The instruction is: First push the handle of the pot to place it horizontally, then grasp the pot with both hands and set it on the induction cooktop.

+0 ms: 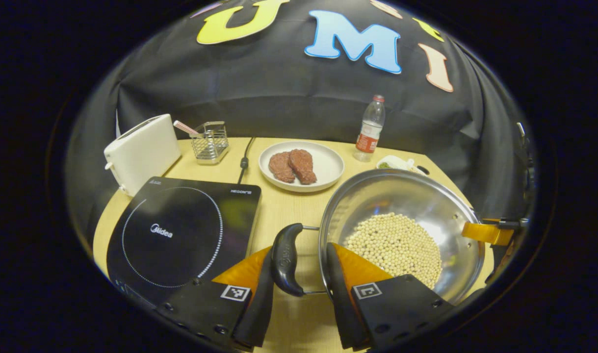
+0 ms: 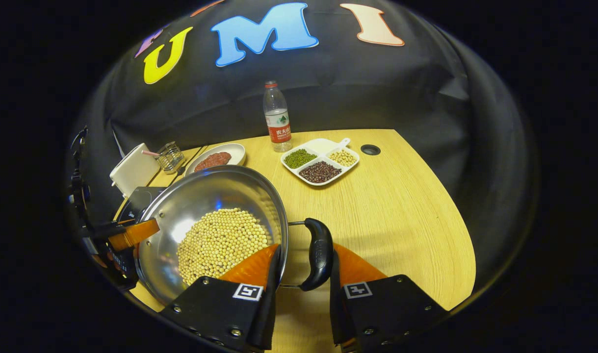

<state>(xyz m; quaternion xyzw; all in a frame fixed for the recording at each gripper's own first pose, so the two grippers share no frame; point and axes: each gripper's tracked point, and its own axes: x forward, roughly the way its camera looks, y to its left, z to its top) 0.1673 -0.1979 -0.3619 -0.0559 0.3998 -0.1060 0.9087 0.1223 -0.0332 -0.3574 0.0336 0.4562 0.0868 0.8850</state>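
Pot (image 1: 416,206) of beans gripped at both side handles, on the counter (image 2: 402,211).
Left gripper (image 1: 299,279) fingers straddle one handle (image 1: 285,260), right gripper (image 2: 303,274) fingers the other handle (image 2: 320,252); contact hard to make out. Induction cooktop (image 1: 181,235) lies at the pot's 9 o'clock, its near corner hidden.

In the right gripper view the right hand-held gripper (image 2: 301,274) straddles the pot's (image 2: 181,206) side handle (image 2: 320,254), one finger at the rim, while the bean-filled pot stands on the tabletop (image 2: 402,215) near a divided dish (image 2: 320,161) and bottle (image 2: 277,116).
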